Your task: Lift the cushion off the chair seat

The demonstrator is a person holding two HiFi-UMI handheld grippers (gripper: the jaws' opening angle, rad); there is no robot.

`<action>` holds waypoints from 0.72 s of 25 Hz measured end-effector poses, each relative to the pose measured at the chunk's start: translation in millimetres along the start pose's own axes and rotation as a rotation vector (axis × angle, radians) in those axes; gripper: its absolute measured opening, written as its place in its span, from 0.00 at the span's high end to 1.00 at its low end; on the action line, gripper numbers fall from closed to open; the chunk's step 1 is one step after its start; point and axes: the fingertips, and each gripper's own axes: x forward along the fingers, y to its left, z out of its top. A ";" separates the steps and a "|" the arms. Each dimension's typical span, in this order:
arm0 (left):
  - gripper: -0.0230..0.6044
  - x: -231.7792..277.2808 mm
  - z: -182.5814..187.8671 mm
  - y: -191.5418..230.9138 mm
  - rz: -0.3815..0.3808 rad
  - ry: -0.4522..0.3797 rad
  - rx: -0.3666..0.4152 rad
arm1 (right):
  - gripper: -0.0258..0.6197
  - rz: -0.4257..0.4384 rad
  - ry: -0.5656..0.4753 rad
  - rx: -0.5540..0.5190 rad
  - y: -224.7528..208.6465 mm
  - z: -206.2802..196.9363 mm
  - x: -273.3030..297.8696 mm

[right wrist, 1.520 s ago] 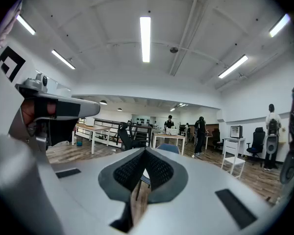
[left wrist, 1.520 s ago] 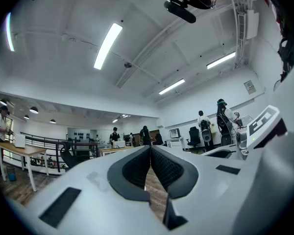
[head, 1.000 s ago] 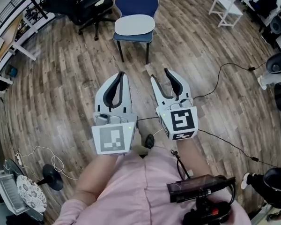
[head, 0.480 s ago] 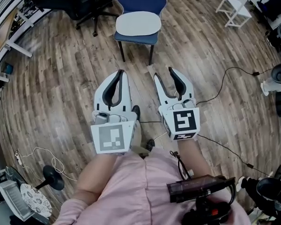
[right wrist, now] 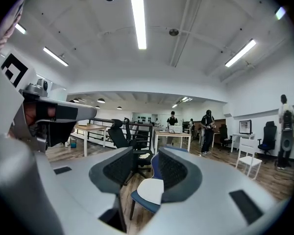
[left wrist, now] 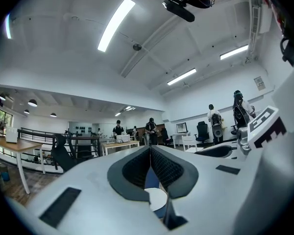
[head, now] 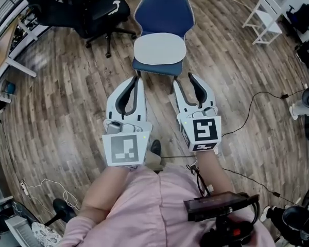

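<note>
Holding the left tongs (head: pixel 134 81) pressed together and the right tongs (head: pixel 184 80) spread and empty, side by side near the front of the blue chair (head: pixel 165 13), likely lining up to reach the pale cushion (head: pixel 159 49) lying flat on its seat.

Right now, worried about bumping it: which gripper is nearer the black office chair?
Left. The black office chair stands ahead and left of the left gripper; the right gripper is farther right, beyond the blue chair's front.
</note>
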 end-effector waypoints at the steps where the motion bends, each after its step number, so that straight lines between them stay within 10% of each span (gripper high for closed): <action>1: 0.94 8.9 3.3 5.7 -0.007 -0.007 0.002 | 0.71 -0.008 -0.008 -0.002 -2.7 5.6 9.5; 18: 0.94 112.8 -31.2 19.1 -0.066 0.056 -0.001 | 0.74 -0.094 0.039 0.016 -73.4 -5.4 87.5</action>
